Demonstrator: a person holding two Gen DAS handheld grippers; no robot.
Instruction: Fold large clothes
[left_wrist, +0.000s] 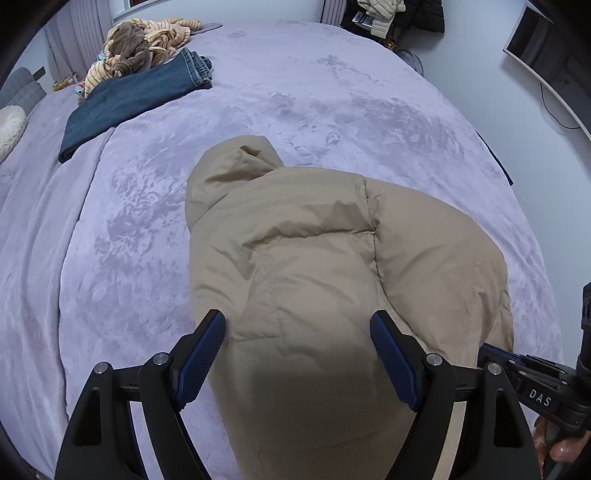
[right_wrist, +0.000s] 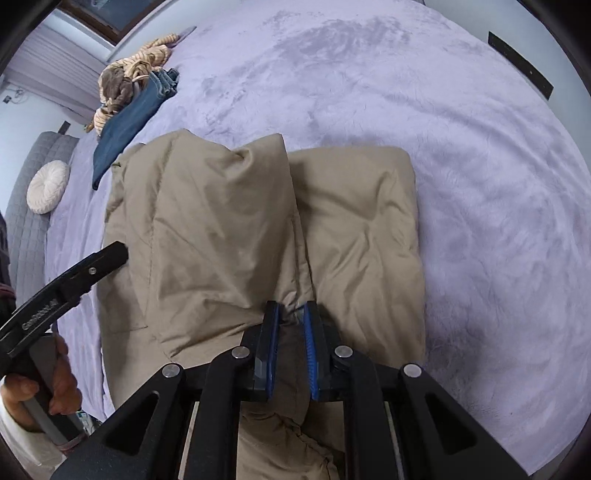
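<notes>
A tan puffer jacket (left_wrist: 314, 251) lies on the lilac bed cover, its hood (left_wrist: 236, 166) pointing away. In the right wrist view the jacket (right_wrist: 229, 229) shows folded parts side by side. My left gripper (left_wrist: 297, 325) is open, its blue-padded fingers (left_wrist: 207, 343) spread just above the jacket's near part, holding nothing. My right gripper (right_wrist: 292, 314) is shut on a pinched fold of the jacket near its near edge. The left gripper also shows in the right wrist view (right_wrist: 74, 280), at the jacket's left side.
Folded blue jeans (left_wrist: 129, 99) and a striped plush pile (left_wrist: 144, 48) lie at the bed's far left. A round white cushion (right_wrist: 48, 186) rests by the grey headboard (right_wrist: 26, 229). Hanging coats (left_wrist: 399, 14) and a monitor (left_wrist: 543, 48) stand beyond the bed (left_wrist: 332, 92).
</notes>
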